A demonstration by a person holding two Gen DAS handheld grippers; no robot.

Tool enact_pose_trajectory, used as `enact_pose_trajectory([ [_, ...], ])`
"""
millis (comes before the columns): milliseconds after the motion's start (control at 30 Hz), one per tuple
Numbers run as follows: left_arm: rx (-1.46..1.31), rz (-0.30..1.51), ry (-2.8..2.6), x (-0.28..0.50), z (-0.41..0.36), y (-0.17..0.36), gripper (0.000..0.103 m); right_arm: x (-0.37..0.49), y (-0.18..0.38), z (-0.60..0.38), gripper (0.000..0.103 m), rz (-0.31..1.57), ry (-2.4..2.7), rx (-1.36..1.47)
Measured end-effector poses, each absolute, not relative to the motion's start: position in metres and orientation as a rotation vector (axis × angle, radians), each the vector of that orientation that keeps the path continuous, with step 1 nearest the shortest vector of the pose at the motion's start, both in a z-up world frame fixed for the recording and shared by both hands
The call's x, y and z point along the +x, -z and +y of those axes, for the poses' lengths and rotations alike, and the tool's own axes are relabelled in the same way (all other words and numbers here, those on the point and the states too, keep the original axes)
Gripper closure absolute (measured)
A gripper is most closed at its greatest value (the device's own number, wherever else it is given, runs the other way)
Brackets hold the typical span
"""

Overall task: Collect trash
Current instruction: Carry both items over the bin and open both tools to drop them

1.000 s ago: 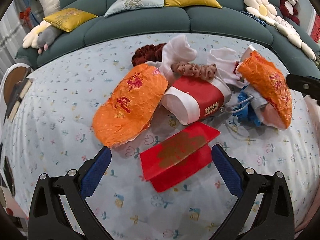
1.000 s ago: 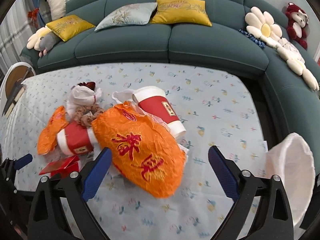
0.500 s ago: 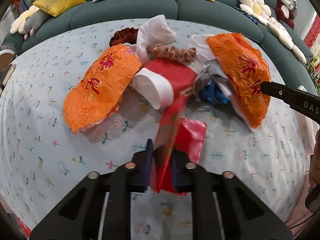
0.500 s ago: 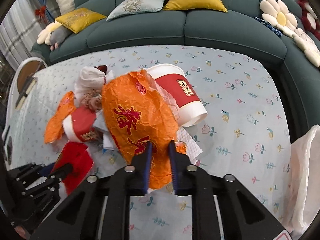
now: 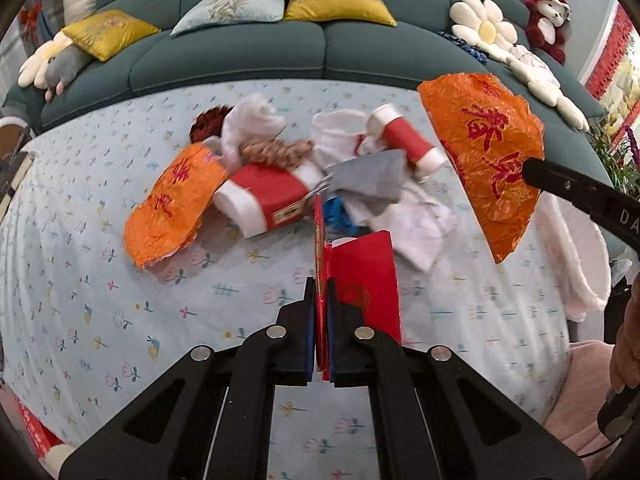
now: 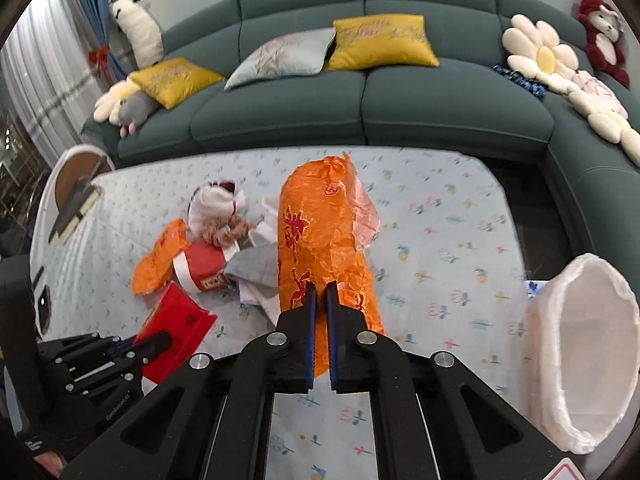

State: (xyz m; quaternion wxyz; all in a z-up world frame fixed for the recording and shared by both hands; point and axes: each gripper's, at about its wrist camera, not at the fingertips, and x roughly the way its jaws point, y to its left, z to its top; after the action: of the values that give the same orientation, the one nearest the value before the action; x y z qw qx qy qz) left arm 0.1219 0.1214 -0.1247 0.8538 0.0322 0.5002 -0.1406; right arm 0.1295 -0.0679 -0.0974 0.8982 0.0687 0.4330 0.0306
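My left gripper [image 5: 320, 284] is shut on a red envelope [image 5: 366, 276] and holds it above the flowered tablecloth; it also shows in the right wrist view [image 6: 174, 330]. My right gripper [image 6: 321, 290] is shut on a crinkled orange wrapper [image 6: 320, 236] lifted off the table, also seen at the right of the left wrist view [image 5: 486, 152]. A pile of trash lies mid-table: a second orange wrapper [image 5: 172, 204], a red paper cup [image 5: 264, 196], another red cup [image 5: 408, 144], white tissues [image 5: 252, 120], grey cloth [image 5: 368, 178].
A white-lined trash bin [image 6: 580, 352] stands at the table's right edge. A teal sofa [image 6: 360, 120] with cushions and plush toys curves behind the table. A round side table [image 6: 76, 176] with books is at the left.
Both grippers closed from open: the left on the red envelope, the right on the orange wrapper. Both have lifted their items off the table, the wrapper moving right and up.
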Motion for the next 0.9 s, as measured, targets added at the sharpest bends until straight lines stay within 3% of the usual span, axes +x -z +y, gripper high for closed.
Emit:
enact_pose_trajectory([
  [500,0.131,0.966,0.450,0.094,0.013,0.066,0.099,0.065,0.048,-0.168,0.098,0.761,0.083,0.258],
  [900,0.205,0.921,0.601,0.067,-0.090,0.044,0.099,0.010,0.055,-0.262,0.098,0.728,0.252,0.368],
])
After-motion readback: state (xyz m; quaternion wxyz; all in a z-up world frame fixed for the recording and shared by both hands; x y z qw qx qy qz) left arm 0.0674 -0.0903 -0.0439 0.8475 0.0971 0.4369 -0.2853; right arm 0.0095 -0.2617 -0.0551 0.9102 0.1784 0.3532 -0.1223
